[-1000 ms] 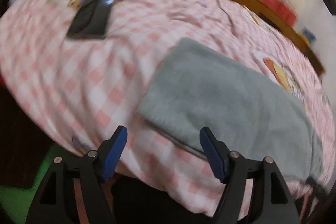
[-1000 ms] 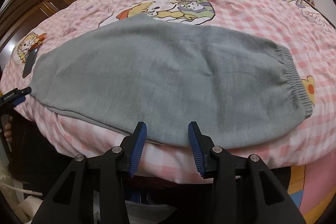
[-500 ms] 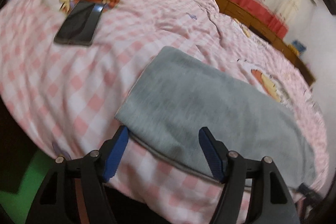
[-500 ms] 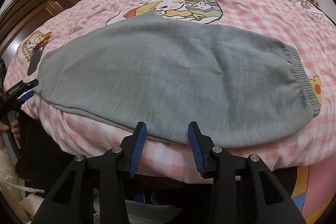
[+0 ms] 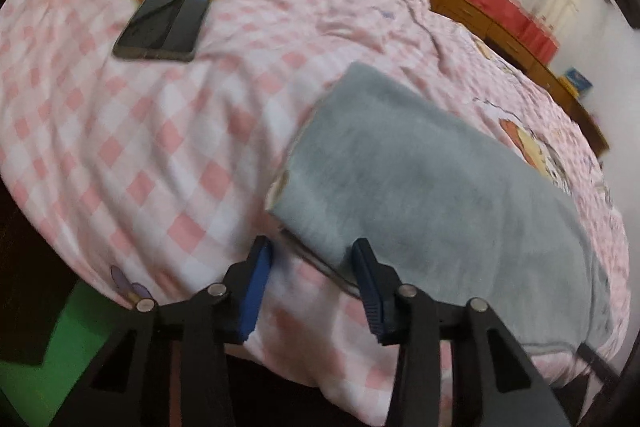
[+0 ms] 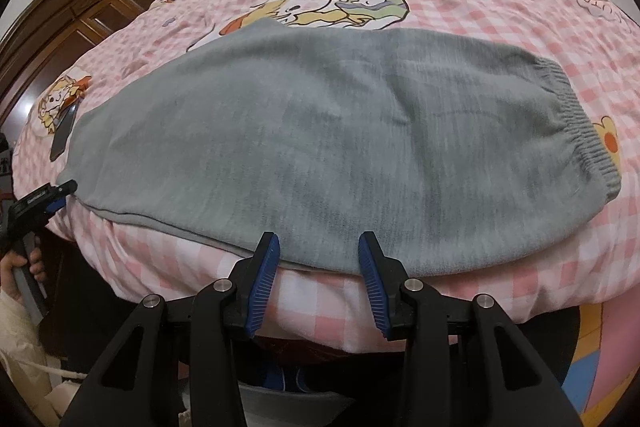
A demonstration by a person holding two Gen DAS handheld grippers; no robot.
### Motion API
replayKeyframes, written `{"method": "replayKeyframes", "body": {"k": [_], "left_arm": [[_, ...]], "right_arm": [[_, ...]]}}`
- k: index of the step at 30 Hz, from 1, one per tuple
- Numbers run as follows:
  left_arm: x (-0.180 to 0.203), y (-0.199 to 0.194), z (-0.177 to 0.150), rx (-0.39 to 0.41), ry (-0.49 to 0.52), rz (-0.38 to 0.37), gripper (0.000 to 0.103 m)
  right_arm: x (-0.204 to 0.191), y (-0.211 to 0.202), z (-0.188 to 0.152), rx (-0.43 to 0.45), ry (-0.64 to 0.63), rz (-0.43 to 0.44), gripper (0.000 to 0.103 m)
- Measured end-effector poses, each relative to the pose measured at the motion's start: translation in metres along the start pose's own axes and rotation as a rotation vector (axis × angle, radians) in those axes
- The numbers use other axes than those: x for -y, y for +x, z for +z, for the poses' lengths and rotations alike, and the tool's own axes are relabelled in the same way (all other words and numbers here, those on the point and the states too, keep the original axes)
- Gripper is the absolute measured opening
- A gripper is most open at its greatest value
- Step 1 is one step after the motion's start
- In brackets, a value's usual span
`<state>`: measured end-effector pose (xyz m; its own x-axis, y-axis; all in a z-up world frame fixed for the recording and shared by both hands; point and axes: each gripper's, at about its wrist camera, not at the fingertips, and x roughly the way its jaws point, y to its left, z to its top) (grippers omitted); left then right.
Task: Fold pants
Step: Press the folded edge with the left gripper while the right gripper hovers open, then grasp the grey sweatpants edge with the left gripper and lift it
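Grey pants (image 6: 320, 147) lie flat on the bed, folded leg on leg, with the elastic waistband (image 6: 580, 131) at the right and the cuff end at the left. In the left wrist view the cuff end (image 5: 400, 179) lies just ahead. My left gripper (image 5: 310, 267) is open at the near cuff corner, its right pad touching the hem; it also shows in the right wrist view (image 6: 56, 197). My right gripper (image 6: 316, 263) is open at the pants' near long edge, holding nothing.
The bed has a pink checked cover (image 6: 480, 7) with cartoon prints. A black phone (image 5: 166, 21) lies on it left of the cuff. Dark wooden wardrobes (image 6: 80, 15) stand at the left. Wooden cabinets (image 5: 500, 27) line the far wall.
My left gripper has moved in to the cuff corner and its jaws have narrowed. The right gripper has edged a little closer to the near edge of the pants.
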<state>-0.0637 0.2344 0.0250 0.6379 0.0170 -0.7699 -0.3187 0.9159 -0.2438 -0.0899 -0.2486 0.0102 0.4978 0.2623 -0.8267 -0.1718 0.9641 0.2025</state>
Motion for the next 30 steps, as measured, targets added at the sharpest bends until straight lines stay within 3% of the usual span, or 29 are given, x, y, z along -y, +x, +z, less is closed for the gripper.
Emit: {"method": "replayKeyframes", "body": {"k": [3,7,10,12,19,25,27,28,29,30], "left_arm": [[0.008,0.002,0.000,0.022,0.045,-0.018,0.045],[0.002,0.000,0.002,0.040,-0.002,-0.062,0.044],[0.000,-0.011,0.001,0.060,-0.019,-0.157,0.044],[0.004,-0.015,0.002,0.067,-0.010,-0.181,0.044],[0.006,0.003,0.002,0.041,-0.004,-0.082,0.045],[0.005,0.013,0.007,0.057,-0.019,-0.066,0.045],[0.005,0.014,0.011,0.069,-0.023,-0.068,0.037],[0.006,0.013,0.012,0.073,-0.017,-0.078,0.016],[0.008,0.011,0.013,0.077,-0.007,-0.081,0.009],[0.010,0.007,0.014,0.088,0.009,-0.090,0.009]], "right_arm": [[0.001,0.001,0.000,0.004,0.001,0.005,0.042],[0.003,0.001,0.000,0.006,0.008,0.014,0.042],[0.003,0.002,0.000,0.006,0.009,0.013,0.042],[0.003,0.002,0.000,0.005,0.008,0.013,0.042],[0.002,0.002,0.000,0.006,0.009,0.015,0.042],[0.003,0.003,0.000,0.003,0.012,0.015,0.042],[0.002,0.004,-0.001,0.003,0.013,0.015,0.042],[0.003,0.004,0.000,0.002,0.012,0.016,0.042],[0.003,0.004,0.000,0.002,0.012,0.017,0.042],[0.003,0.004,0.000,0.002,0.013,0.018,0.042]]}}
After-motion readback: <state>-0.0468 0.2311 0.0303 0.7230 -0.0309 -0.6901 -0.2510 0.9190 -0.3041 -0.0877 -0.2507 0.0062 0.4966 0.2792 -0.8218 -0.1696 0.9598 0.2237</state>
